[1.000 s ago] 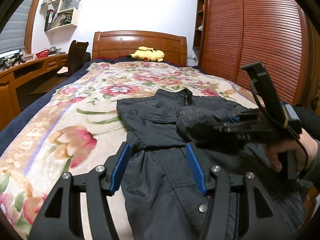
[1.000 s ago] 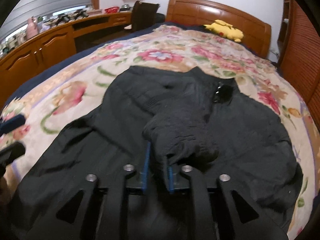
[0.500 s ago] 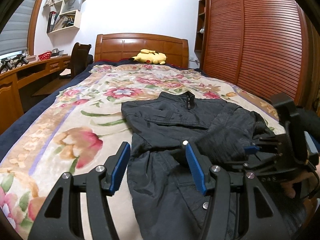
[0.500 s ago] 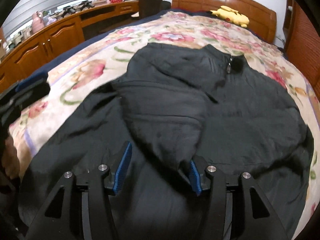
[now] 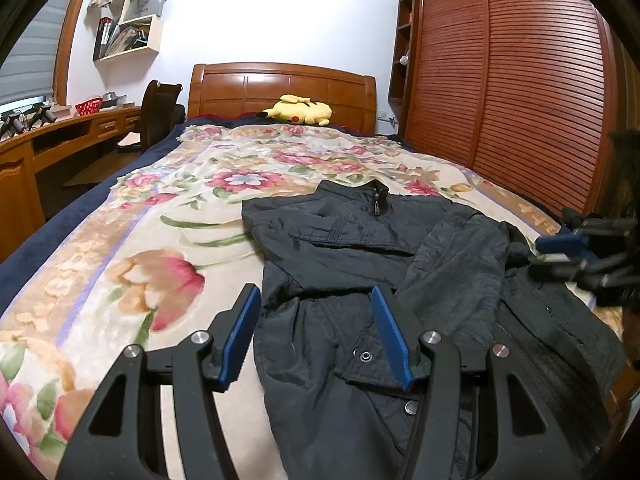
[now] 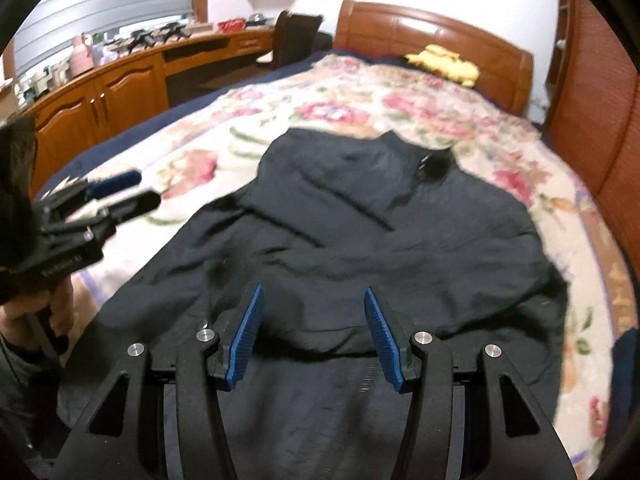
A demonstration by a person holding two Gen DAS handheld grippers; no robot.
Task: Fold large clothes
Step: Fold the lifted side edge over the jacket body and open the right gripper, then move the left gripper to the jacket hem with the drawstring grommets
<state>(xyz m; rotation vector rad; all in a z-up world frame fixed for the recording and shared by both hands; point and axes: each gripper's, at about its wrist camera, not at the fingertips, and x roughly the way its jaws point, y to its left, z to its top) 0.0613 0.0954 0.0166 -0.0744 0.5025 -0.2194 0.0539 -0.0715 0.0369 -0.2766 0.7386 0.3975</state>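
Jacket (image 5: 360,264), black and large, was spread on the floral blanket (image 5: 132,264) of the bed, its collar turned toward the headboard (image 5: 280,88). One sleeve (image 5: 452,276) was laid across its front. The cloth was judged soft, limp and a little slippery, with some weight from the padding. A hold at the hem or a shoulder seam was judged best. The left gripper (image 5: 316,328) was seen half open and empty over the jacket's side edge; the right gripper (image 6: 312,332) was likewise parted, with nothing held.

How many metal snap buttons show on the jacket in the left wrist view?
2: one snap between the left gripper's fingers, another snap lower right on the black jacket. Folds may hide more.
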